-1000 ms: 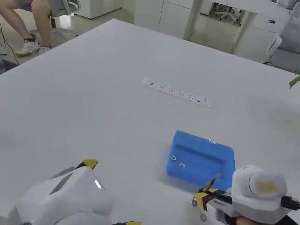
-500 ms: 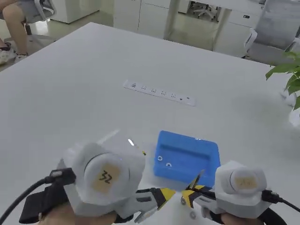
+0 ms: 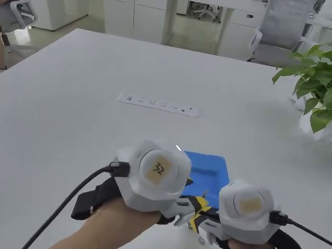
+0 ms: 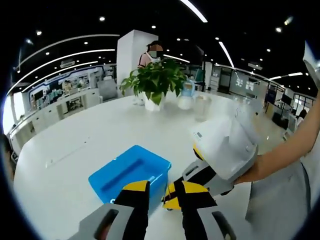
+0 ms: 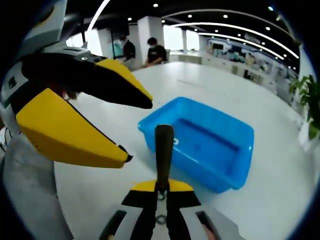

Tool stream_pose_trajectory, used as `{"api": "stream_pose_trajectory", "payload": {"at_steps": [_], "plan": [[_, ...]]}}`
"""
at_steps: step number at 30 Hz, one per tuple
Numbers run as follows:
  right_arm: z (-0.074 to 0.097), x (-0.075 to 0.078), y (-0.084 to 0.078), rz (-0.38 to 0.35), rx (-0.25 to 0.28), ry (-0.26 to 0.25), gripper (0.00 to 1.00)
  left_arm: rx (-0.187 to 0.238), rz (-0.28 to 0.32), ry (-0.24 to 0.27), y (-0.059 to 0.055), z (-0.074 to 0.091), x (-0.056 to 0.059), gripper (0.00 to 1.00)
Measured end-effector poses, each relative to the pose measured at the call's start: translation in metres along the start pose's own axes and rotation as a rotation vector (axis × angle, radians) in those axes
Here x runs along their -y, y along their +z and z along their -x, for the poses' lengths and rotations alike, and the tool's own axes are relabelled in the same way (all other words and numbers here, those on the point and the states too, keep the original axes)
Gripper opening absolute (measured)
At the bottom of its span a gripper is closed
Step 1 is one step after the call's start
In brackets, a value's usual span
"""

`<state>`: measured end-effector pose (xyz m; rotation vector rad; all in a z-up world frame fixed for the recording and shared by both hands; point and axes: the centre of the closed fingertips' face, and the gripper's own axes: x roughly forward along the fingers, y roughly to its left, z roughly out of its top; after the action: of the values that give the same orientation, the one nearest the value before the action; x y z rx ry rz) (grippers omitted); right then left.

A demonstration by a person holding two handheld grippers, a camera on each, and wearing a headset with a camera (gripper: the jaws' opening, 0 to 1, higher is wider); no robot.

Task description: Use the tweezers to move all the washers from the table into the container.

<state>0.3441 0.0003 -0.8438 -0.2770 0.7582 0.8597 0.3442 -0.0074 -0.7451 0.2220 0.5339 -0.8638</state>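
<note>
My right gripper (image 5: pixel 161 194) is clamped on the tweezers (image 5: pixel 164 150), whose tip points at the near wall of the blue container (image 5: pixel 197 167) on the bench (image 5: pixel 270 200), while my left gripper (image 5: pixel 140 131) hangs just beside it with its jaws apart. I judge the two grippers are so close that one could knock the tweezers askew or shove the container. One small pale ring, probably a washer (image 5: pixel 175 141), lies inside the container; any on the bench I cannot make out
</note>
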Motion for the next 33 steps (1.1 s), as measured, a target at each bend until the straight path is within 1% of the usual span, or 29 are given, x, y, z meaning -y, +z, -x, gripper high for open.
{"api": "stream_pose_trajectory", "payload": {"at_steps": [4,7,10,11,12,13,14,15,17,19,21,22,25,27,29,30,32,33], "plan": [[0.000,-0.001,0.000,0.000,0.004,-0.003,0.03,-0.033,-0.005,-0.035,-0.004,-0.008,0.003,0.16],[0.001,-0.003,0.000,0.009,0.003,-0.003,0.03,-0.036,-0.020,-0.039,-0.003,-0.011,0.003,0.14],[0.001,-0.004,0.000,0.026,0.000,-0.002,0.03,-0.051,-0.016,-0.053,-0.004,-0.015,0.005,0.11],[0.000,-0.004,0.000,0.028,-0.002,0.000,0.03,-0.058,-0.022,-0.059,-0.004,-0.016,0.005,0.09],[0.000,-0.004,0.000,0.032,-0.003,0.001,0.03,-0.064,-0.027,-0.060,-0.005,-0.017,0.005,0.04],[0.000,-0.004,0.000,0.044,-0.005,0.001,0.03,-0.072,-0.044,-0.049,-0.006,-0.018,0.003,0.00],[0.000,-0.005,0.001,0.051,-0.003,0.004,0.03,-0.069,-0.043,-0.053,-0.006,-0.018,0.005,0.00],[0.000,-0.005,0.000,0.059,-0.008,0.005,0.03,-0.083,-0.058,-0.055,-0.007,-0.018,0.006,0.00],[-0.001,-0.005,0.001,0.071,-0.011,0.010,0.03,-0.087,-0.096,-0.060,-0.008,-0.016,0.008,0.00],[-0.001,-0.006,0.000,0.088,-0.017,0.021,0.03,-0.091,-0.111,-0.067,-0.009,-0.015,0.008,0.00],[-0.001,-0.008,0.000,0.096,-0.019,0.040,0.05,-0.094,-0.114,-0.088,-0.010,-0.012,0.009,0.00],[-0.001,-0.008,0.000,0.095,-0.018,0.054,0.05,-0.093,-0.109,-0.111,-0.011,-0.011,0.012,0.00],[0.000,-0.009,0.000,0.089,-0.010,0.084,0.06,-0.091,-0.139,-0.135,-0.014,-0.009,0.014,0.00],[0.000,-0.009,0.001,0.093,-0.008,0.095,0.08,-0.096,-0.159,-0.149,-0.014,-0.007,0.015,0.00],[-0.001,-0.009,0.003,0.137,0.000,0.104,0.10,-0.096,-0.177,-0.162,-0.015,-0.006,0.015,0.00],[-0.001,-0.009,0.004,0.167,-0.004,0.115,0.10,-0.095,-0.180,-0.169,-0.015,-0.006,0.015,0.00],[-0.001,-0.011,0.006,0.198,-0.007,0.125,0.12,-0.094,-0.191,-0.180,-0.016,-0.005,0.015,0.00],[-0.002,-0.012,0.005,0.212,-0.013,0.137,0.11,-0.091,-0.201,-0.184,-0.017,-0.004,0.015,0.00]]}}
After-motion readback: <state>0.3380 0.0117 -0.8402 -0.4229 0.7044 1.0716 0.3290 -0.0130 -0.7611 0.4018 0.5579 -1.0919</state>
